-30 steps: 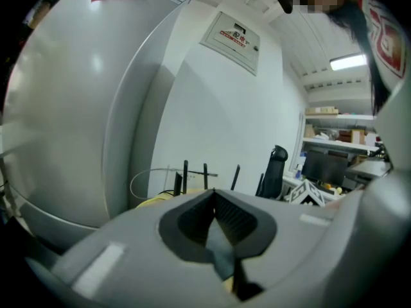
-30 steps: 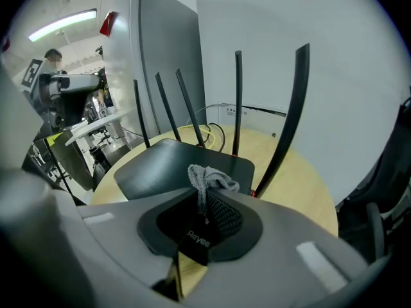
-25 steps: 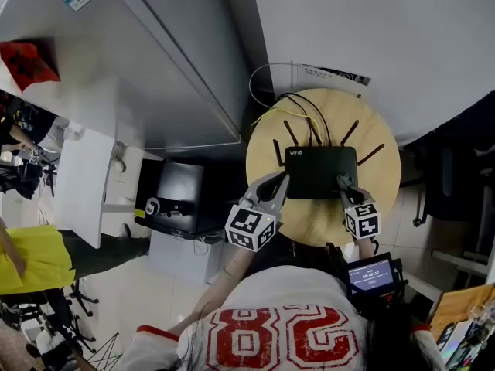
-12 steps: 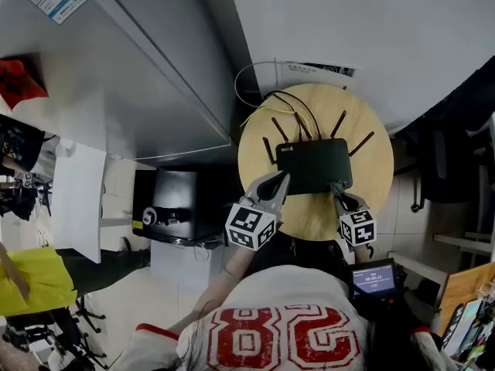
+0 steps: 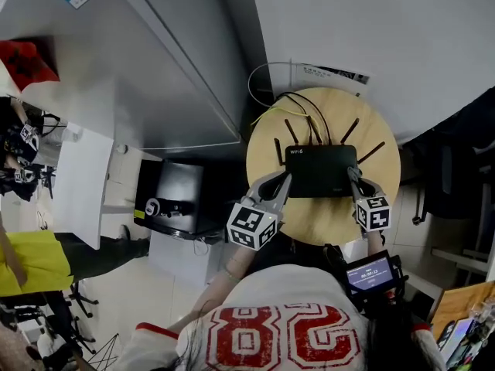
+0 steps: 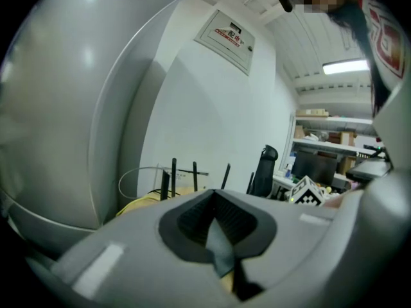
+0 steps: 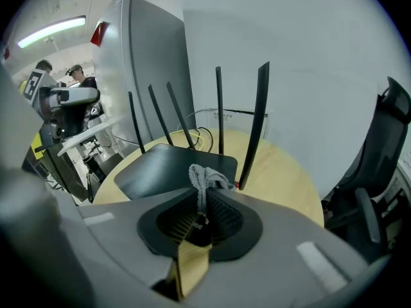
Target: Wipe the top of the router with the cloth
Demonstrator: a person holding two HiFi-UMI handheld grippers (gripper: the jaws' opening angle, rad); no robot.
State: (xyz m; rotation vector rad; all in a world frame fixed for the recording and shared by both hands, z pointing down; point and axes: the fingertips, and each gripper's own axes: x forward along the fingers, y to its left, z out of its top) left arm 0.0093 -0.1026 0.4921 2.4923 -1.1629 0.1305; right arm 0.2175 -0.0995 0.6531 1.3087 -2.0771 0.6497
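The black router (image 5: 321, 170) lies flat on a round wooden table (image 5: 332, 221), its several antennas fanned out toward the wall. My right gripper (image 5: 354, 175) is at the router's near right corner, shut on a small grey cloth (image 7: 204, 176) that bunches out past the fingertips over the router's top (image 7: 164, 167). In the right gripper view the right gripper (image 7: 204, 196) points along the router, with upright antennas (image 7: 258, 124) just ahead. My left gripper (image 5: 281, 178) is shut with nothing visible in it, at the router's near left corner. From the left gripper (image 6: 215, 228) only antenna tips (image 6: 173, 175) show.
Yellow and black cables (image 5: 298, 108) run from the router's back toward the white wall. A grey cabinet (image 5: 155, 68) stands left of the table, with a black computer case (image 5: 176, 195) on the floor. A black office chair (image 7: 379, 172) sits right of the table.
My right gripper with the cloth has slid a little to the right, toward the router's right edge. The left gripper has stayed at the near left corner.
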